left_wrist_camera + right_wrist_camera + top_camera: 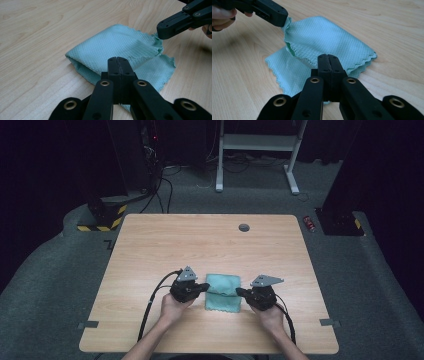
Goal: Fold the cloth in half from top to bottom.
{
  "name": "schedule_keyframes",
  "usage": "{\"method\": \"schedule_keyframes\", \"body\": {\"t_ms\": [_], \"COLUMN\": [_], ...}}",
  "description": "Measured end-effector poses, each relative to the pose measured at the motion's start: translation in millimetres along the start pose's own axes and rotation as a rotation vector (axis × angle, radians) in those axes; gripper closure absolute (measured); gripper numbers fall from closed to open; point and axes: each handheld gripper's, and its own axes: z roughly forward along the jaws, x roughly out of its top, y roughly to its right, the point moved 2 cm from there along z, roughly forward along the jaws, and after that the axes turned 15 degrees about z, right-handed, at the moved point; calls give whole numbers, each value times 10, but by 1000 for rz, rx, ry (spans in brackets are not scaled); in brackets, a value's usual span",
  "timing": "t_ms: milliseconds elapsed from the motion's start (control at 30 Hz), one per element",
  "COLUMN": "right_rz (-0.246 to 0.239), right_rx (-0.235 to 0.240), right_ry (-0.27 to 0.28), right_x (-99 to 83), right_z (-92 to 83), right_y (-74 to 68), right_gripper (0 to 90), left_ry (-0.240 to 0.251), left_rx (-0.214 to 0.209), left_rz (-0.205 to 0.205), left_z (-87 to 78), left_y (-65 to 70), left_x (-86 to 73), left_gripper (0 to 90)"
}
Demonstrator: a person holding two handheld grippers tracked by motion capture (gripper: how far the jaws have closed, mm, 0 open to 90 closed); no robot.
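Note:
A teal cloth (pixel 223 292) lies folded on the wooden table (pixel 200 245), near the front edge between the two hands. My left gripper (pixel 206 287) is shut on the cloth's left edge, and my right gripper (pixel 238 291) is shut on its right edge. In the left gripper view the closed jaws of the left gripper (pixel 117 60) sit over the cloth (pixel 117 42), and the right gripper (pixel 162 32) pinches a raised corner. The right gripper view shows the closed right gripper (pixel 328 58) at the cloth (pixel 324 37), whose upper layer the left gripper (pixel 280 21) pulls up.
A round cable hole (pixel 244 227) sits near the table's far edge. Tape marks (pixel 88 324) (pixel 330 322) lie beside the front corners. On the floor behind are a white desk frame (pixel 257 150), cables, a yellow-black striped base (pixel 102 220) and a red can (pixel 310 223).

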Motion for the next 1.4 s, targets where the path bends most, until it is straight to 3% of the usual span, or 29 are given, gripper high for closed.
{"method": "schedule_keyframes", "body": {"t_ms": [200, 667, 967, 1200, 1400], "right_rz": [-26, -71, -68, -74, -68], "right_rx": [-7, -13, -19, -19, -14], "right_ry": [-33, -92, -96, -112, -114], "right_x": [-78, -258, -319, -356, -372], "right_z": [23, 42, 12, -1, -3], "right_y": [-32, -107, -96, -94, -83], "right_gripper": [900, 900, 899, 898, 882], "left_ry": [3, -34, -44, -70, -87], "left_rx": [-6, -22, -28, -18, -22], "left_rz": [-12, 6, 19, 58, 58], "left_z": [-3, 37, 75, 96, 84], "left_y": [43, 183, 257, 310, 319], "left_x": [-47, -197, -234, -249, -259], "left_gripper": [900, 898, 896, 894, 883]}}
